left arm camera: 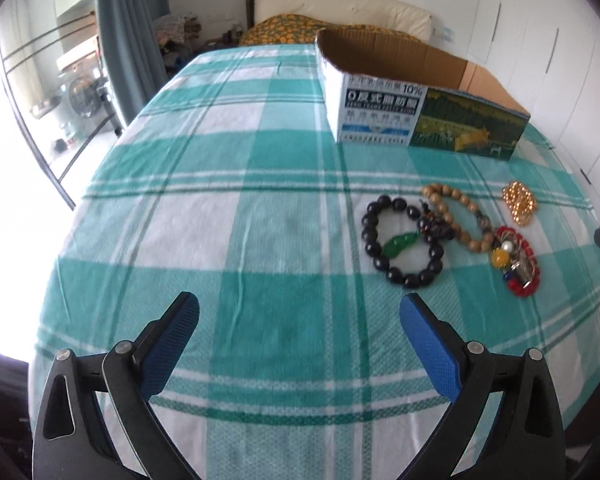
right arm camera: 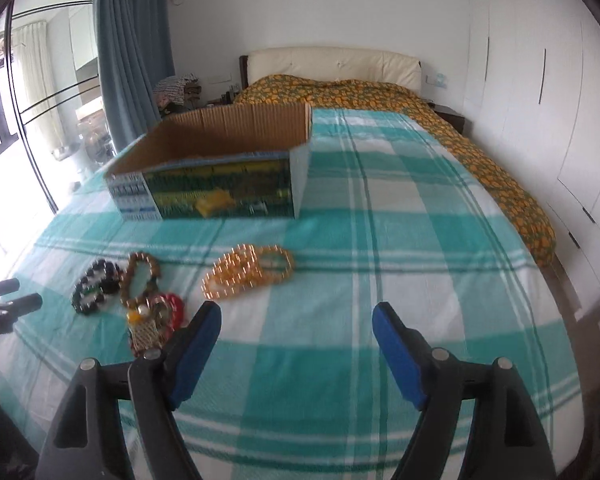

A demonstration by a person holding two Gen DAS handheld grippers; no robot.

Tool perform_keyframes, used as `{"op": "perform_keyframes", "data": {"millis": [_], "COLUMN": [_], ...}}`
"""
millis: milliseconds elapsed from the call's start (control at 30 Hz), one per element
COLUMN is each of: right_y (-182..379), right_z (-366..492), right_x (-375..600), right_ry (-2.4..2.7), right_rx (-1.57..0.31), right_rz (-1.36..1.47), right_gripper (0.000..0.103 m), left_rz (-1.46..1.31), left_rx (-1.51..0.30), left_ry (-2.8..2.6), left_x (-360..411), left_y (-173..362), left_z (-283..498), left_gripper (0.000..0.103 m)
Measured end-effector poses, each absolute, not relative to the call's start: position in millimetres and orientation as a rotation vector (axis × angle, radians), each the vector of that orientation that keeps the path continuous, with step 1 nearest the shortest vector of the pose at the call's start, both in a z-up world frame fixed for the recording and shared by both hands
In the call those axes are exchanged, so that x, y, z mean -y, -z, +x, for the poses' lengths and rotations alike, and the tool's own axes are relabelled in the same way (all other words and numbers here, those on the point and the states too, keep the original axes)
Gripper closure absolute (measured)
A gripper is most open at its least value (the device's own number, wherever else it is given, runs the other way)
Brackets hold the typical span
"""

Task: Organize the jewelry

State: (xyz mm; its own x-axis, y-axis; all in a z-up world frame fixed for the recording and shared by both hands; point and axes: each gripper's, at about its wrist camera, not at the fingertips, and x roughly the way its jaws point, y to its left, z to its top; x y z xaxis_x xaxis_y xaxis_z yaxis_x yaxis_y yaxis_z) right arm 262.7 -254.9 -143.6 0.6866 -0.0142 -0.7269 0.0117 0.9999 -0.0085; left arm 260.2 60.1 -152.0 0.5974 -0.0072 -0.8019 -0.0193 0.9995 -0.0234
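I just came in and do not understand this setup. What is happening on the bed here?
A person holds a gripper in each hand over a bed with a green checked sheet. Both the left gripper and the right gripper are open and hold nothing. The jewelry lies loose on the sheet: a black bead bracelet, a wooden bead bracelet, a gold chain and a red bead piece. An open cardboard box stands behind them. No piece is visible inside it.

A green-checked bed [left arm camera: 228,208] carries a cardboard box [left arm camera: 428,116] and bracelets [left arm camera: 404,240].
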Motion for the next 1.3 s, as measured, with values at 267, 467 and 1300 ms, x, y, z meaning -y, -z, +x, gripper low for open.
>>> {"op": "perform_keyframes", "data": {"millis": [267,467,1300], "right_y": [180.7,188.4,188.9], "right_z": [245.9,241.7,245.0], "right_x": [268.8,263.5,263.9], "right_ry": [0.067,0.076,0.076], "right_rx": [-0.883,-0.877,-0.880], "right_rz": [0.000,-0.013,-0.006], "right_gripper": [0.023,0.022,0.018], "left_rz": [-0.035,-0.029,-0.030], "left_rx": [-0.926,-0.951,-0.948], "left_ry": [-0.042,-0.046,-0.051], "left_x": [-61.3,-63.3,-61.2], "left_y": [176.7,181.7,183.9], "left_z": [257.8,262.8,262.6], "left_gripper": [0.003,0.001,0.000]}}
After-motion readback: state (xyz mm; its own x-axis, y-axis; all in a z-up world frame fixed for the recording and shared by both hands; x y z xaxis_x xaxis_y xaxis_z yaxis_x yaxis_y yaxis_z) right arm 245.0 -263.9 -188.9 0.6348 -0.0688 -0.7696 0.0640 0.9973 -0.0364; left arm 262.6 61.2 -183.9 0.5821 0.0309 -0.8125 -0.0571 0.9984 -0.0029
